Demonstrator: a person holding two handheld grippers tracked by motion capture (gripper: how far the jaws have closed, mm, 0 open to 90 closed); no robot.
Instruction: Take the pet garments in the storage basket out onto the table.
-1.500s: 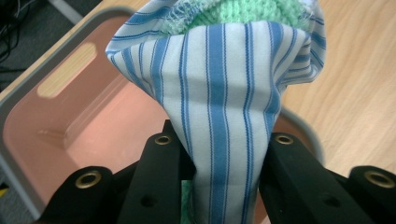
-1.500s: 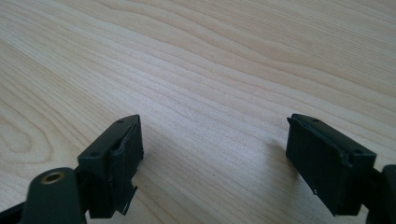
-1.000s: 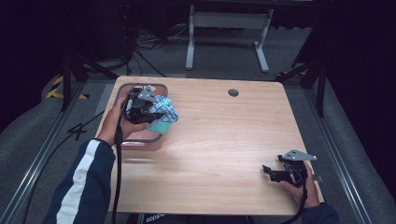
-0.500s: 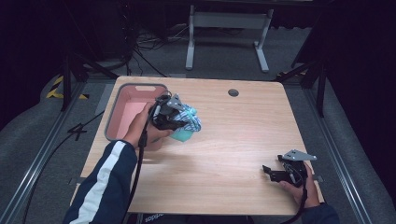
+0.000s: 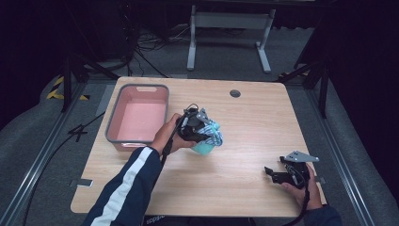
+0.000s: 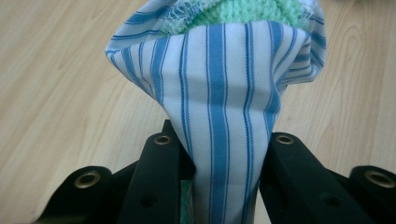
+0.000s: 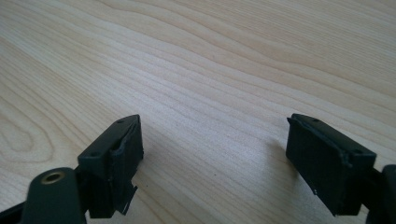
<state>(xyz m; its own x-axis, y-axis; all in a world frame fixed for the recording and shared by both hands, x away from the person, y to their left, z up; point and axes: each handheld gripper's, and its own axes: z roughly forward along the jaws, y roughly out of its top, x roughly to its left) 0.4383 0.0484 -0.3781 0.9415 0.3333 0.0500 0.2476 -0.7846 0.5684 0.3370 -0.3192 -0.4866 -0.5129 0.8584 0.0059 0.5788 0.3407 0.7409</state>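
Blue-and-white striped cotton cloth [image 6: 219, 93] is what you've got pinched in your left gripper [image 5: 200, 128] right now, jaws clenched on a bunched fold of it with some mint-green knitted fabric [image 6: 233, 10] peeking out just past the tips, so it looks like one soft bundle hanging ahead of the tool. From above, the bundle sits just off the gripper's nose, close over the light wooden tabletop [image 5: 249, 136], and the pink plastic bin with the grey rim [image 5: 139, 115] is off behind your hand, near but not touching. I can't tell whether the bottom of the bundle is resting on the wood or hanging just clear of it. Your right gripper [image 5: 282, 175] is parked low over the table well away from the cloth, jaws spread wide and nothing between them. If the plan is to lay the bundle out on the table, my guess is you want to lower it until the loose end settles on the wood before letting go, otherwise it'll flop into a heap. Keep the grip on the fold as it is; cloth slips easily and the green piece might drop out first. Bringing the right gripper in to catch a free corner would probably make spreading it way easier.
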